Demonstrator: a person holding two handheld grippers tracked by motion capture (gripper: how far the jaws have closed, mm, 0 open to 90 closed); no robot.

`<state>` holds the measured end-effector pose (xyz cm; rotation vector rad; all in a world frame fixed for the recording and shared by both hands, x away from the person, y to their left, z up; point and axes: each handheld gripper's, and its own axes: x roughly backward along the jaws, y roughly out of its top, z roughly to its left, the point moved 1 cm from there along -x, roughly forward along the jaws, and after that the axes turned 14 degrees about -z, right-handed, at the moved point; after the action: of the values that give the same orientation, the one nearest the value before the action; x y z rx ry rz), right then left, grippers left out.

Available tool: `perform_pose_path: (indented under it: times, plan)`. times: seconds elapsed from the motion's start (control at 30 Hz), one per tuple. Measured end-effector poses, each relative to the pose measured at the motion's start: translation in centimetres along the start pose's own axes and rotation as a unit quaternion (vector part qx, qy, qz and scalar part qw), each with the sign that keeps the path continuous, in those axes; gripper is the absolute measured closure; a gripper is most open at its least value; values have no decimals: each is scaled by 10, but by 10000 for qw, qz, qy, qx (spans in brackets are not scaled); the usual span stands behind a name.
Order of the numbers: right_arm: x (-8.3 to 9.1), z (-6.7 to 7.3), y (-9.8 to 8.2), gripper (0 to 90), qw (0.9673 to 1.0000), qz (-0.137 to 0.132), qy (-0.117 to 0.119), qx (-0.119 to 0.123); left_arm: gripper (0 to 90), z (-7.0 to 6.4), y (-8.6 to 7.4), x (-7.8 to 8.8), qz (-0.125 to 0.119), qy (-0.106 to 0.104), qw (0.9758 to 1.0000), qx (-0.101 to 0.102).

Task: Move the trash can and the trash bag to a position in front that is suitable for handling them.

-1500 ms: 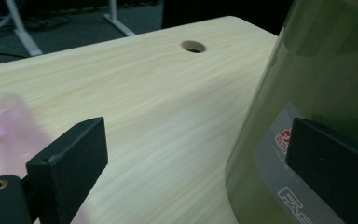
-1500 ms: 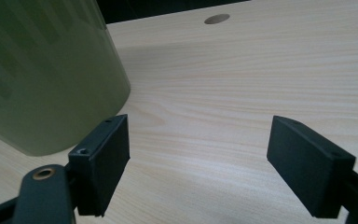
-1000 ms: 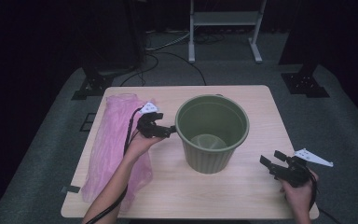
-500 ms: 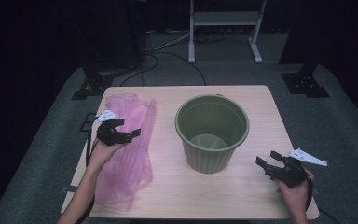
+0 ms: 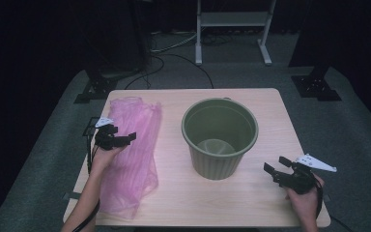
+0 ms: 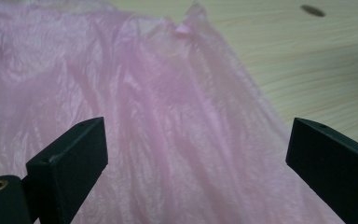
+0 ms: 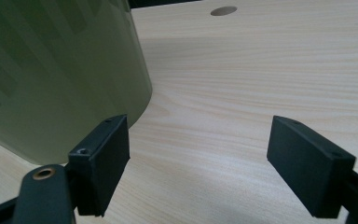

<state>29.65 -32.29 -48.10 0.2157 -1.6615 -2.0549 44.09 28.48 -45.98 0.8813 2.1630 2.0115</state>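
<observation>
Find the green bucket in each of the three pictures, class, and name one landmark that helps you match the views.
High view: green bucket stands upright at the table's centre, right of the pink bag.
Left gripper view: not in it; pink bag under open jaws.
Right gripper view: its wall at left, beside the left jaw.
Shared landmark: the pale wooden table, with round holes in both gripper views.

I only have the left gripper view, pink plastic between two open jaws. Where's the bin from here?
Observer: The green bin stands upright mid-table, to the right of the pink bag, apart from it.
Operator: Is anything in it?
Observer: The high view looks into it and shows only its bare bottom.
Operator: What's the other gripper doing?
Observer: The right gripper is near the table's front right corner, jaws open and holding nothing, aimed toward the bin's base.
Operator: And is mine touching the bag?
Observer: The left gripper is over the bag's left part; contact cannot be told.
</observation>
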Motion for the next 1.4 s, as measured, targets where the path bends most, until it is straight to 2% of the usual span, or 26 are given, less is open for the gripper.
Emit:
perform_pose_path:
  times: [0.1, 0.27, 0.3, 0.43, 0.5, 0.6, 0.63, 0.67, 0.8, 1.03, 1.07, 1.17, 1.23, 1.3, 1.4]
  plan:
    - [1, 0, 0, 201, 10000, -1, 4, 32, 63, 4, -4, -7, 107, 172, 9997, 102]
    - [2, -1, 0, 202, 10000, 10, 13, 80, 71, 7, -8, -13, 256, 338, 9991, 42]
    - [2, -1, 0, 202, 10000, 9, 17, 90, 100, 7, -10, -15, 331, 360, 9988, -49]
    - [4, 0, 1, 208, 9999, -18, 20, 129, 128, 4, -19, -19, 640, 470, 9966, -207]
    - [5, 1, 1, 208, 9999, -26, 10, 121, 137, 2, -22, -18, 567, 540, 9964, -327]
    - [6, 1, 2, 208, 9999, -54, -7, 130, 142, -6, -24, -18, 652, 662, 9940, -577]
    - [7, 1, 2, 208, 9999, -59, -9, 126, 171, -7, -24, -17, 589, 662, 9943, -586]
    - [7, 2, 3, 208, 9999, -63, -12, 125, 242, -8, -25, -16, 561, 667, 9946, -569]
    - [7, 5, 4, 208, 9998, -98, 9, 178, 387, -9, -25, -12, 485, 697, 9948, -557]
    - [8, 3, 3, 208, 9999, -100, 9, 139, 740, -10, -27, -7, 417, 496, 9963, -559]
    - [8, 3, 3, 209, 9999, -95, 13, 130, 808, -10, -27, -5, 433, 341, 9972, -506]
    - [8, 3, 3, 215, 9999, -88, 30, 116, 878, -10, -28, -4, 463, 49, 9983, -362]
    - [8, 3, 3, 214, 9999, -80, 37, 116, 893, -11, -28, -3, 493, -77, 9981, -372]
    - [7, 3, 2, 214, 9999, -59, 38, 127, 893, -9, -26, -2, 662, -398, 9966, -300]
    - [7, 3, 2, 214, 9999, -58, 29, 124, 896, -12, -25, 2, 846, -709, 9930, -418]
